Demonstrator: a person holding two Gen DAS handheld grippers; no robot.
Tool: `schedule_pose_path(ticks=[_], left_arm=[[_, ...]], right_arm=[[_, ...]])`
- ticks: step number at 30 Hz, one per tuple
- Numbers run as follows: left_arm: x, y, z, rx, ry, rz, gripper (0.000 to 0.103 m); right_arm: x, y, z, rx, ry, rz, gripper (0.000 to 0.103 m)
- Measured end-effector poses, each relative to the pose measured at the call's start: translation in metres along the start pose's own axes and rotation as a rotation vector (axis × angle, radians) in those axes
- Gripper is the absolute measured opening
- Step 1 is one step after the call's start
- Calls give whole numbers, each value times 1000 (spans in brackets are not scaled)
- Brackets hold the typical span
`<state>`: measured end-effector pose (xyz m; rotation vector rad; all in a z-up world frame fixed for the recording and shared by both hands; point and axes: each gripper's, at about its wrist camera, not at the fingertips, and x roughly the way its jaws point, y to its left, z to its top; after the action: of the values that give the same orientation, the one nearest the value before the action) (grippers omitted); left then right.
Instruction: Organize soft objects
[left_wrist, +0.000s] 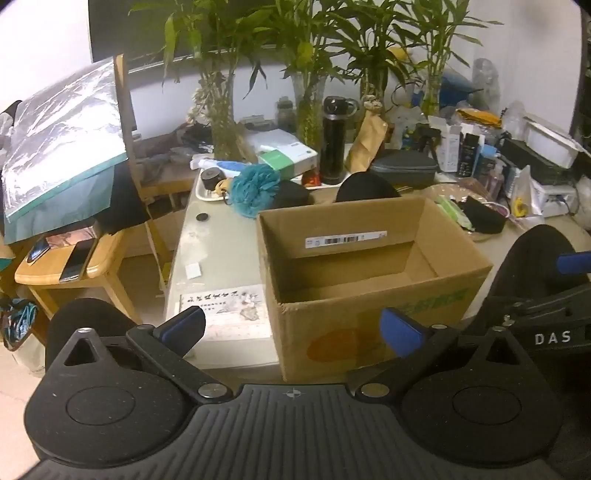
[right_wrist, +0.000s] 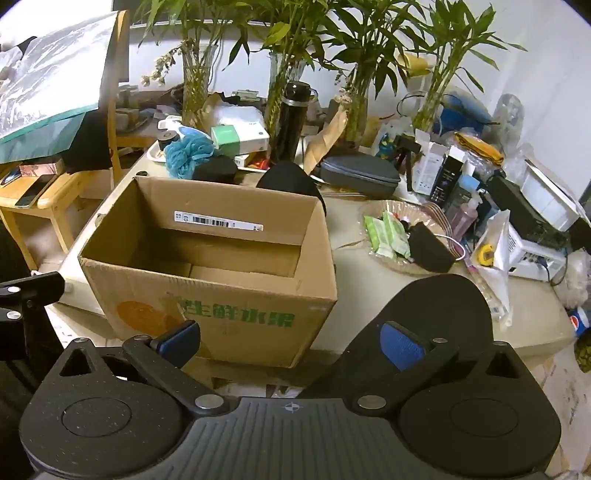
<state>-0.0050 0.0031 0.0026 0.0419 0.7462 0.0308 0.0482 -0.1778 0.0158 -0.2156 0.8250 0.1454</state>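
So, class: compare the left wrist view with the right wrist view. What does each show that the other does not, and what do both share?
Only the left wrist view shows the printed paper sheet lying flat on the table beside the box.

Only the right wrist view shows the blue Pepsi can at the table's right edge and the yellow tape measure.

Both show the open brown cardboard box, apparently empty, the fluffy teal bath sponge, the tall black flask, and open, empty fingers.
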Motion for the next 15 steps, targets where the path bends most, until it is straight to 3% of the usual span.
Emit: schedule_pose_path(ticks=[15], left_arm=[[15,2,0,14,43,43,103]], right_arm=[[10,-16,-7,42,38,-32,103]])
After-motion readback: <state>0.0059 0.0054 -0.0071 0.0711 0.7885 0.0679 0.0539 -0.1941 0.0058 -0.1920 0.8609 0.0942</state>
